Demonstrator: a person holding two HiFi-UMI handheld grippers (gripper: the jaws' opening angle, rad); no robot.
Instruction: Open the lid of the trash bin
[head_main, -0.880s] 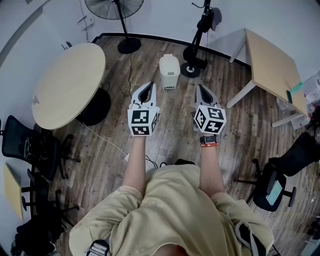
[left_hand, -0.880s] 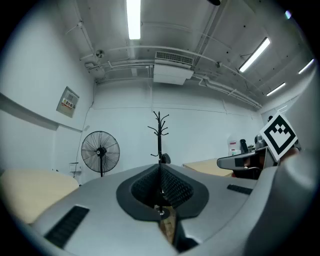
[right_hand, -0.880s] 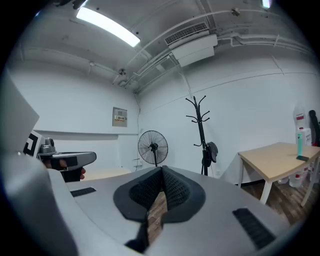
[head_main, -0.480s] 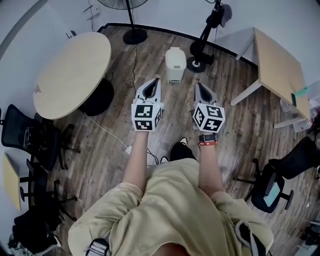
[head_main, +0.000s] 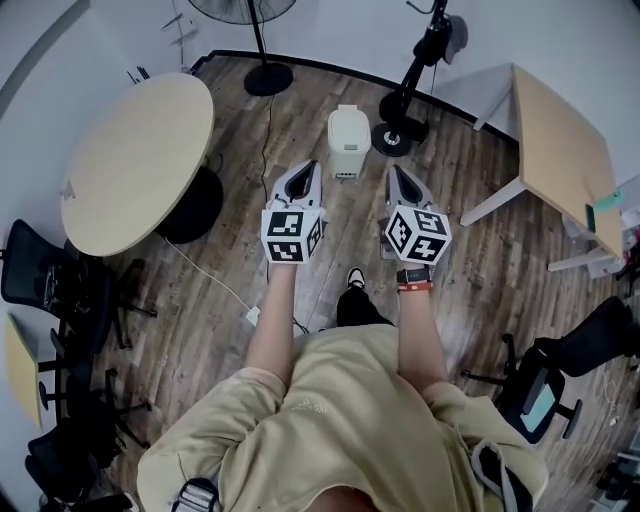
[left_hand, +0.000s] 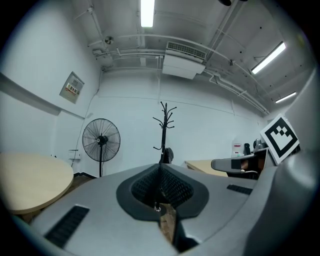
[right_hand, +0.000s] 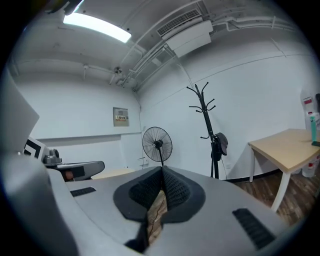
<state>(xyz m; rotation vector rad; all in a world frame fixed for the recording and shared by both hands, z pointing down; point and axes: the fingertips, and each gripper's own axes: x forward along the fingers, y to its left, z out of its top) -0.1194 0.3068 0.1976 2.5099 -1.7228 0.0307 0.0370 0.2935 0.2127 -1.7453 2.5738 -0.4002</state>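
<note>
A small white trash bin (head_main: 347, 142) with its lid down stands on the wooden floor ahead of me, in the head view. My left gripper (head_main: 309, 165) is held out level, short of the bin and a little to its left, jaws shut with nothing between them. My right gripper (head_main: 393, 171) hangs level to the bin's right, also shut and empty. Neither touches the bin. In the left gripper view (left_hand: 161, 170) and the right gripper view (right_hand: 162, 172) the jaws meet at the tips; the bin is hidden below them.
A round beige table (head_main: 130, 160) stands at the left with dark chairs (head_main: 45, 290) beside it. A floor fan (head_main: 262, 70) and a coat stand (head_main: 405, 125) are beyond the bin. A rectangular table (head_main: 560, 150) is at the right. A white cable (head_main: 215, 275) runs across the floor.
I have stepped forward: the bin now lies closer to both grippers, and a foot shows on the floor below them. Both grippers stay shut and level.
</note>
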